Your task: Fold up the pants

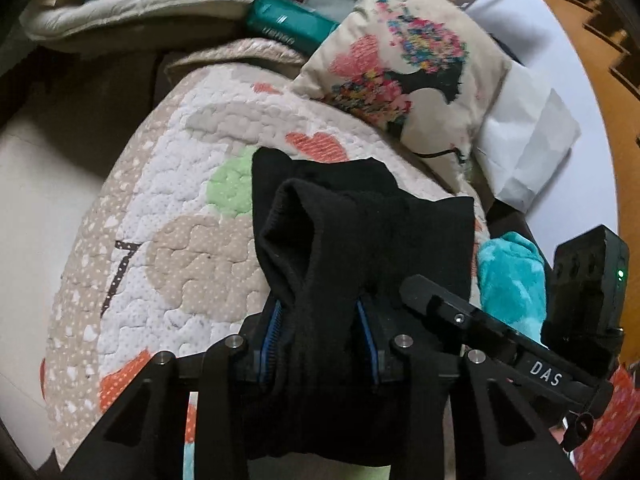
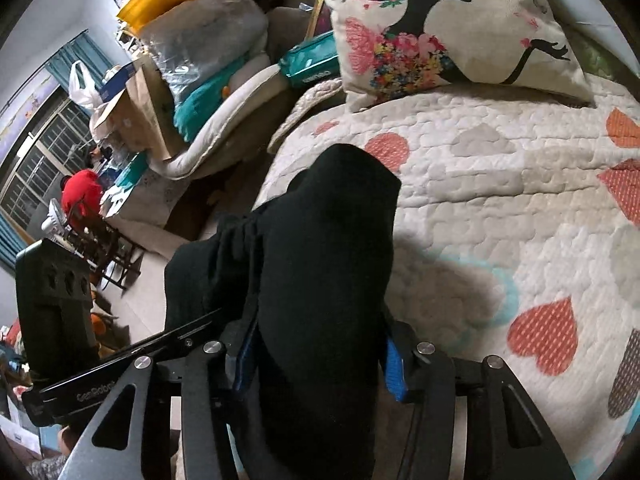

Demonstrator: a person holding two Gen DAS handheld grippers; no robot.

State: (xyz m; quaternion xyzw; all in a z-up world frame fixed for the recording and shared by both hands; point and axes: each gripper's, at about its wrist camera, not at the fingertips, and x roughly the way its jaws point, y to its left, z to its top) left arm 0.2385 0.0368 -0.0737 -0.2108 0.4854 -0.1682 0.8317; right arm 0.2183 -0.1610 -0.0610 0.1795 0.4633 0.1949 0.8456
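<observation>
- Holding the black pants (image 1: 360, 232) by both tongs: the left gripper (image 1: 320, 320) has its blue pads partly closed on a bunched, ribbed edge of the cloth; the right gripper (image 2: 316, 356), jaws wider, clamps a thicker wad of the same garment (image 2: 320, 240).
- Position: the pants hang raised over the near part of the quilted heart-print bedspread (image 1: 180, 208), not laid flat.
- Progress, as judged: an early stage; no finished fold is visible, the cloth is crumpled, and spreading, folding and smoothing appear to remain.
- Surroundings: a printed cushion (image 2: 452, 28) lies at the head of the bed; a turquoise fleece item (image 1: 512, 280) lies near the right edge.
- Obstacles: the cushion limits the free area; the bed's left edge (image 2: 280, 152) is close, with floor clutter beyond.
</observation>
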